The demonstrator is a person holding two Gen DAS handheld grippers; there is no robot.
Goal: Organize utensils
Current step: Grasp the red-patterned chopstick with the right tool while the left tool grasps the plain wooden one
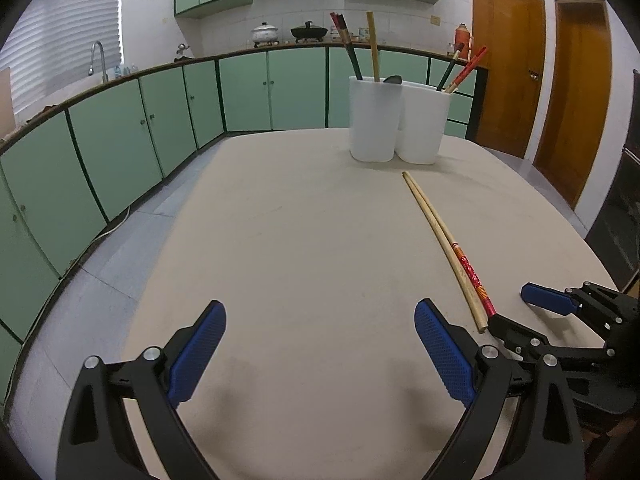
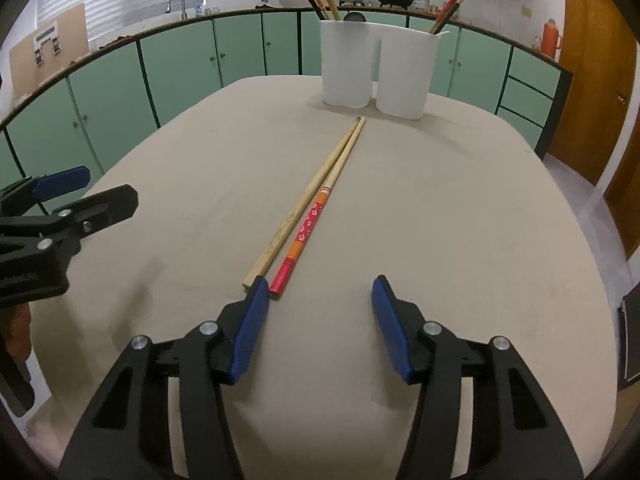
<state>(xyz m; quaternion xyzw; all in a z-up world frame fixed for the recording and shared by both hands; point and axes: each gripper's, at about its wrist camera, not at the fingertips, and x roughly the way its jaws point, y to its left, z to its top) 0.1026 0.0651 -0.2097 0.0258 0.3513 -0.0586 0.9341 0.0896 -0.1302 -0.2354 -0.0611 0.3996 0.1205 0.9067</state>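
Two chopsticks lie side by side on the beige table [image 2: 440, 220]: a plain wooden chopstick [image 2: 308, 196] and a red-patterned chopstick [image 2: 310, 220]. They point toward two white holders [image 2: 346, 64] [image 2: 404, 76] at the far end, which hold several chopsticks and a black spoon. My right gripper [image 2: 320, 286] is open at their near ends. The red one's end lies just inside its left pad [image 2: 250, 332], with no pad pressing on it. My left gripper [image 1: 320, 308] hovers open over bare table, left of the wooden chopstick [image 1: 440, 240] and the red one [image 1: 470, 270]. The right gripper [image 1: 508, 306] shows at that view's right edge.
Green cabinets [image 1: 120, 152] under a counter curve round the left and far sides. A sink tap [image 1: 98, 60] and pots [image 1: 266, 34] stand on the counter. Wooden doors [image 1: 508, 60] are at the right. The left gripper [image 2: 110, 185] shows near the table's left edge.
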